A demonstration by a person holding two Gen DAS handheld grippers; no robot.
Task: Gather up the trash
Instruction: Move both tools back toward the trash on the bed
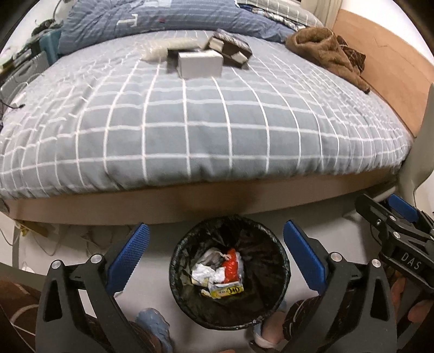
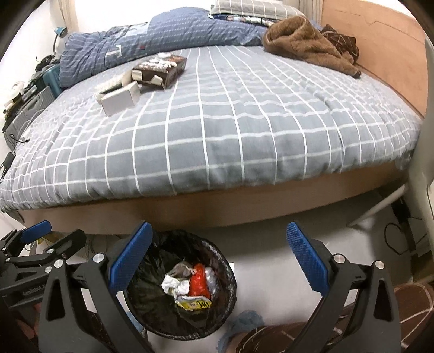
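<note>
A black bin (image 1: 271,296) lined with a black bag stands on the floor at the foot of the bed; it also shows in the right wrist view (image 2: 225,296). Crumpled wrappers (image 1: 218,274) lie inside it, also seen from the right wrist (image 2: 190,285). A grey box (image 1: 200,64) (image 2: 120,100), a brown carton (image 1: 230,49) (image 2: 160,71) and a clear plastic bag (image 1: 165,48) lie on the bed. My left gripper (image 1: 215,256) is open and empty above the bin. My right gripper (image 2: 218,258) is open and empty just right of the bin.
The bed (image 1: 190,130) has a grey checked cover and a wooden frame (image 2: 217,209). A brown blanket (image 2: 306,40) and a blue duvet (image 1: 152,21) lie at its far end. Suitcases and clutter (image 2: 27,108) stand at the left. A white stand leg (image 2: 379,209) is at the right.
</note>
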